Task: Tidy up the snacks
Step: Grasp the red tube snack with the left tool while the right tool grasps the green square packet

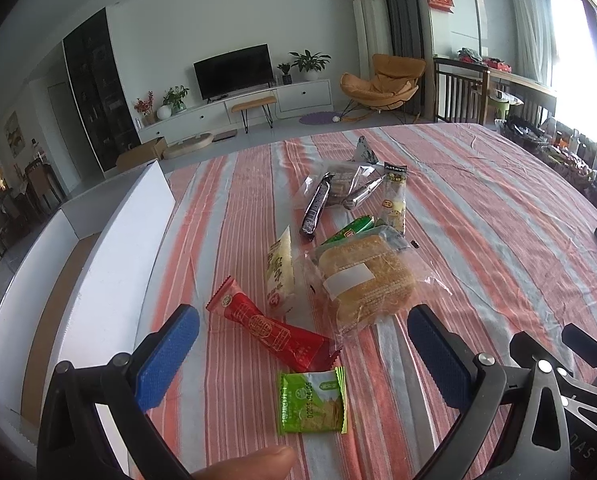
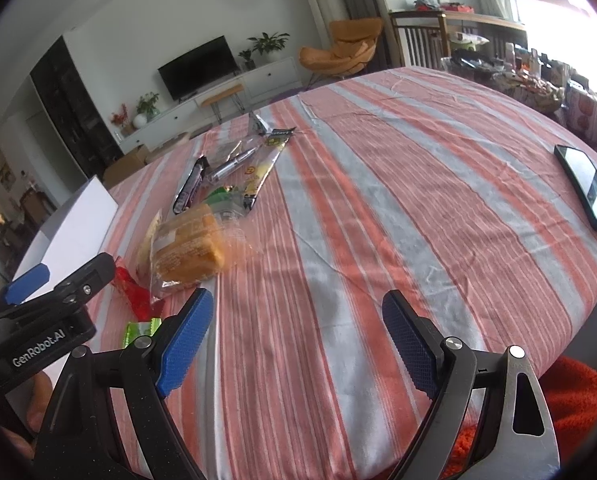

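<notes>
Fingers on the left gripper [image 1: 302, 356] stand wide apart and hold nothing; the 2 blue pads flank the near end of the snack pile. The right gripper [image 2: 298, 344] is likewise spread and empty, over bare striped cloth [image 2: 378, 200].

Taking the bread bun [image 1: 364, 280] in its clear wrapper as landmark: the red wrapper [image 1: 270, 332] lies just nearer and to its left, with the small green packet [image 1: 312, 402] nearer again, its corner touching the red one. A pale upright sachet [image 1: 280, 272] leans against the bun's left side. Beyond the bun are a green stick pack [image 1: 352, 230], a dark bar [image 1: 316, 204], silver packs and a yellow-printed sleeve [image 1: 394, 196]. The white box [image 1: 110, 248] sits well left of the bun. A phone [image 2: 586, 188] lies far right of it.

Risks, as I judge them: the green packet is flat and slick, so pads closing from above may skid over it or pinch cloth instead. Gripping the red wrapper by its crimped end could drag the green packet along. Squeezing the bun hard would crush it.
</notes>
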